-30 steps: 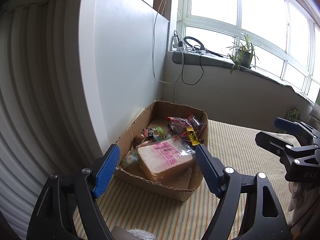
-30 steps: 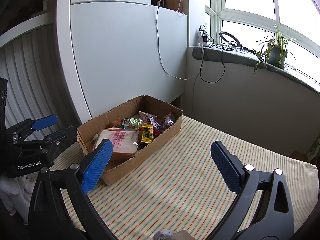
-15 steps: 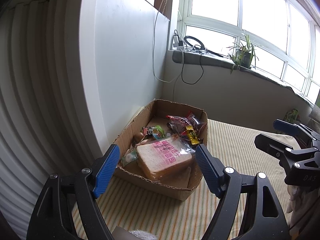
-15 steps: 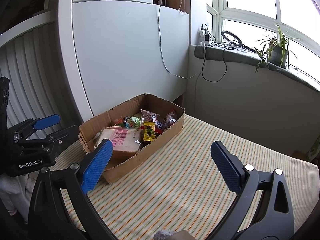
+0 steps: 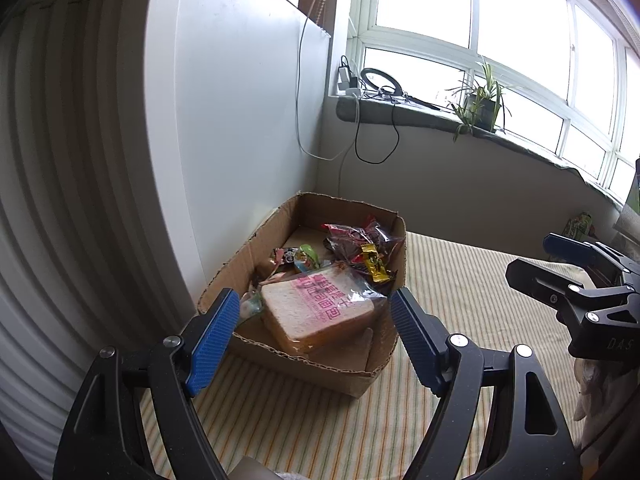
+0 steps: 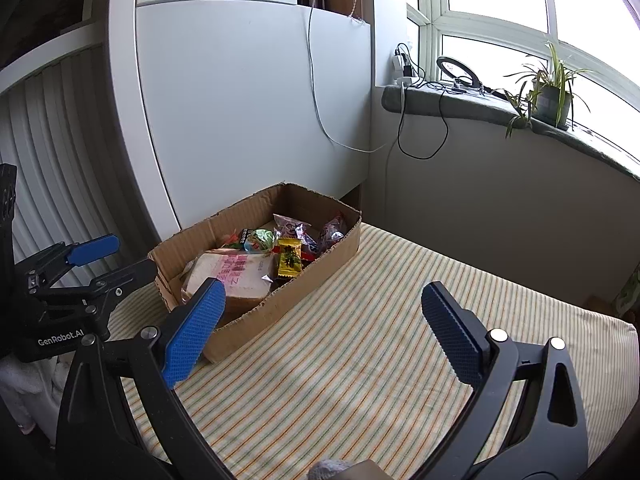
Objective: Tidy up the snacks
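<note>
Your left gripper [image 5: 314, 334] hangs with its blue ribbed pads spread wide and nothing between them, poised just in front of the near end of the open brown cardboard box [image 5: 352, 376]; your right gripper [image 6: 320, 320] is likewise spread apart and empty, held over the striped yellow-and-green tablecloth [image 6: 360, 344] beside the box's long side.

The snacks all lie inside the box: a clear-wrapped slice of white bread with pink print [image 5: 318, 310] fills the near end, tilted up against the wall; behind it sits a small yellow candy packet [image 5: 374, 268], a dark red crinkled bag [image 5: 360, 238] and a little green-wrapped sweet [image 5: 306, 256]; further small wrappers crowd the far end, too small for you to tell apart.

The box stands on the cloth close to the white panel wall [image 6: 248, 100]; on the grey windowsill [image 6: 460, 108] a potted green plant [image 6: 552, 92] and a black ring light [image 6: 456, 70] stand well apart from the box.
</note>
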A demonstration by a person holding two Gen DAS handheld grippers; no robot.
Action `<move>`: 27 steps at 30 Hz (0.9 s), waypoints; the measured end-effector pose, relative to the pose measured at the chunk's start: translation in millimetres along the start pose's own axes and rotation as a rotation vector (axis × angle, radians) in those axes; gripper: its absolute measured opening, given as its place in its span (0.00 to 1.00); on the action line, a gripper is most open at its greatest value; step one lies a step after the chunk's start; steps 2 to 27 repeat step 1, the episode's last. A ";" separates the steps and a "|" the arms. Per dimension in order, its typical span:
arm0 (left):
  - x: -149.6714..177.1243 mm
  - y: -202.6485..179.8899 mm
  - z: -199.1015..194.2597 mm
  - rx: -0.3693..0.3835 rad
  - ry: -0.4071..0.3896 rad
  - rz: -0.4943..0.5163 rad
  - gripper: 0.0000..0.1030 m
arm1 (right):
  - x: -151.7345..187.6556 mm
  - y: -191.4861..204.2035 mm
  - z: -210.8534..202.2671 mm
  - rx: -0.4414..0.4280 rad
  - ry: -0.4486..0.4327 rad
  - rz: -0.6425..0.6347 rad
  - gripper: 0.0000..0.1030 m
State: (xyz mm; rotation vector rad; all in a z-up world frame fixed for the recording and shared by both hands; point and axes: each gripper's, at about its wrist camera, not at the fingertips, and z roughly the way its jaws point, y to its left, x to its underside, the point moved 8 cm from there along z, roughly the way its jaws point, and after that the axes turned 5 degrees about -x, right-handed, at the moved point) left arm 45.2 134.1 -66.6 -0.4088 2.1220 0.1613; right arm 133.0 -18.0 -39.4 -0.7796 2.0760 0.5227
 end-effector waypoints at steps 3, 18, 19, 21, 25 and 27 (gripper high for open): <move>0.4 -0.1 0.0 0.001 0.002 -0.001 0.76 | 0.0 -1.9 -1.2 0.005 -0.003 0.003 0.98; 0.4 -0.1 0.0 0.001 0.002 -0.001 0.76 | 0.0 -1.9 -1.2 0.005 -0.003 0.003 0.98; 0.4 -0.1 0.0 0.001 0.002 -0.001 0.76 | 0.0 -1.9 -1.2 0.005 -0.003 0.003 0.98; 0.4 -0.1 0.0 0.001 0.002 -0.001 0.76 | 0.0 -1.9 -1.2 0.005 -0.003 0.003 0.98; 0.4 -0.1 0.0 0.001 0.002 -0.001 0.76 | 0.0 -1.9 -1.2 0.005 -0.003 0.003 0.98; 0.4 -0.1 0.0 0.001 0.002 -0.001 0.76 | 0.0 -1.9 -1.2 0.005 -0.003 0.003 0.98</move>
